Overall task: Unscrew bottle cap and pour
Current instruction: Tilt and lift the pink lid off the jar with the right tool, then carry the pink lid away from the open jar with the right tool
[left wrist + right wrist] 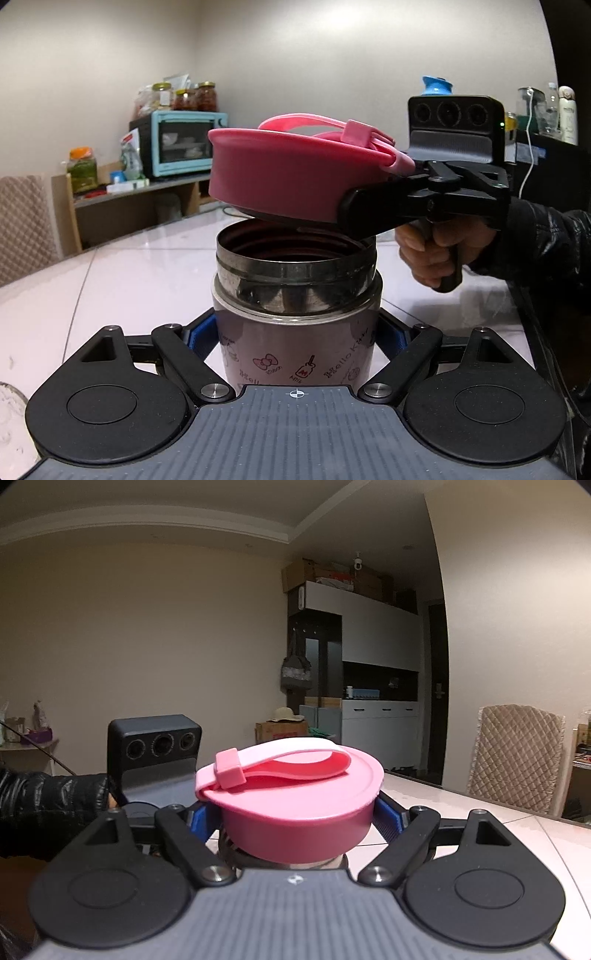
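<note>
A mauve cartoon-printed jar point(295, 280) with a steel threaded neck stands on the white table, its mouth uncovered. My left gripper point(297, 336) is shut on its body, blue pads pressing both sides. The pink lid point(280, 173) with its strap loop hangs tilted just above the mouth, apart from the rim. My right gripper point(354, 184) comes in from the right, shut on that lid, with a hand on its handle. In the right wrist view the lid point(295, 812) sits between the blue pads of the right gripper point(295, 819), and the jar's neck point(236, 853) shows just beneath it.
A turquoise toaster oven point(188, 142) with jars on top stands on a shelf at the back left. Padded chairs point(22, 221) point(517, 757) stand at the table's edge. A glass object point(11, 417) sits at the lower left. Bottles point(565, 114) crowd the back right.
</note>
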Tool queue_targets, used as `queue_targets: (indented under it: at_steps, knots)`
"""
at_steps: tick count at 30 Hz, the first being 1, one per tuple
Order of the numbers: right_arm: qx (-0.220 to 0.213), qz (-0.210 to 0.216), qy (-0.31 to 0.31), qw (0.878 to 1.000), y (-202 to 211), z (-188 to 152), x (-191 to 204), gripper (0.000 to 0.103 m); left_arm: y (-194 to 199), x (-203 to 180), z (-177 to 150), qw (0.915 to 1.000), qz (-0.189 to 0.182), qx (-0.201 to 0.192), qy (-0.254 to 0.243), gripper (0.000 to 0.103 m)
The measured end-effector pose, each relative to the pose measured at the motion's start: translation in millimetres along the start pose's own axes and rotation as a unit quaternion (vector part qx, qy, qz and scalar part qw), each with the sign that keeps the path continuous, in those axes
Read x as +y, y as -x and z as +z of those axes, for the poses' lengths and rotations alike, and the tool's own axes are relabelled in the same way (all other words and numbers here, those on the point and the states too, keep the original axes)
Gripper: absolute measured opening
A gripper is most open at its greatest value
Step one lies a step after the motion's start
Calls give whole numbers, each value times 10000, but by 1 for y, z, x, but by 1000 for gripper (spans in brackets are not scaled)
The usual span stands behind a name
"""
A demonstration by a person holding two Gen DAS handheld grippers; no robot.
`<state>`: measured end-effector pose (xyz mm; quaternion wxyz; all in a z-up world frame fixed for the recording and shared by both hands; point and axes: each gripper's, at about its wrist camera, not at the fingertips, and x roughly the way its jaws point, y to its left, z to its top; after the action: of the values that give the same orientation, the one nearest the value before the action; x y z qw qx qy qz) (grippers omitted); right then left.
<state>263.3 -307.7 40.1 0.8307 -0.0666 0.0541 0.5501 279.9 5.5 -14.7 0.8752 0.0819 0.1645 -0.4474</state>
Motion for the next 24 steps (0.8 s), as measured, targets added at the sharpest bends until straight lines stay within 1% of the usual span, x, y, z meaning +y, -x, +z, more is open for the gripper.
queue_targets:
  at_steps: [7, 9, 13, 16, 19, 22, 24]
  knots:
    - [-1, -326, -80, 9994, 0, -1, 7, 85, -1, -3, 2, 9994, 293, -25, 186, 89]
    - [3, -439, -112, 9990, -2, -1, 8, 85, -1, -5, 1, 9984, 515, -31, 210, 89]
    - [11, -715, -179, 9973, -2, 0, 7, 85, 0, -8, 2, 9961, 803, -57, 351, 89]
    - [-6, -1017, -277, 9944, 0, 1, 7, 85, -4, -15, 4, 9925, 1179, -21, 327, 89]
    - [-2, -1275, -353, 9912, 1, 2, 9, 85, -6, -21, 7, 9897, 1381, -20, 376, 89]
    - [-5, -1548, -483, 9868, 2, 2, 10, 85, -8, -26, 10, 9849, 1658, -19, 504, 89]
    - [5, -1685, -527, 9843, 2, 1, 12, 85, -10, -30, 12, 9801, 1894, -37, 594, 89]
